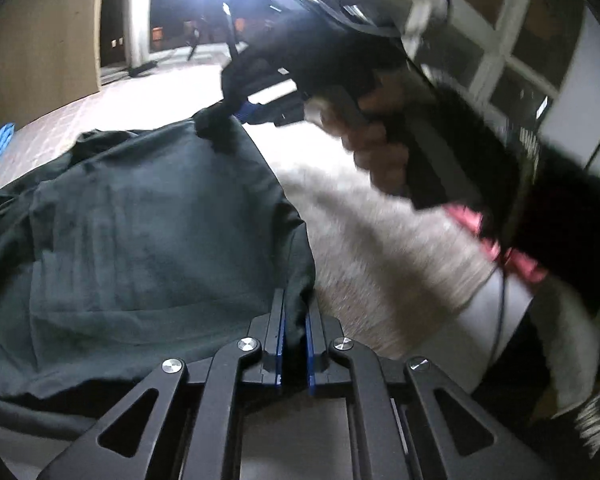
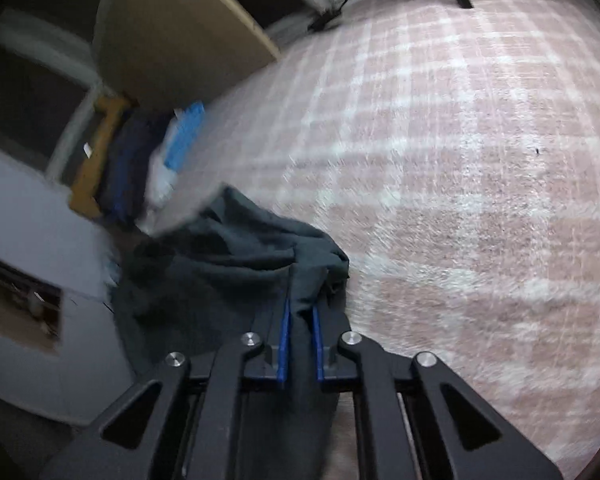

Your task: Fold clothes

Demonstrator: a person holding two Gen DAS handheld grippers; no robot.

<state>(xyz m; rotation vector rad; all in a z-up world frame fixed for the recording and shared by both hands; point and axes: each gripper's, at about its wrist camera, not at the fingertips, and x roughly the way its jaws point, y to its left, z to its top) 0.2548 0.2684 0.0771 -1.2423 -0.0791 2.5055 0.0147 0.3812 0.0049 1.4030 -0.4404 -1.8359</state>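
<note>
The left hand-held gripper (image 1: pixel 294 320) is nearly closed, its blue pads pinching an edge of the dark green shirt (image 1: pixel 140 232), which spreads from the jaws toward 10 o'clock over the pink checked bedspread (image 2: pixel 460 140). In the left wrist view the right hand-held gripper (image 1: pixel 228 116) shows at 12 o'clock, held by a hand (image 1: pixel 376 148), clamped on the shirt's far corner. The right wrist view shows its pads (image 2: pixel 285 336) squeezing bunched shirt fabric, with a stack of clothes (image 2: pixel 140 168) at 10 o'clock.
</note>
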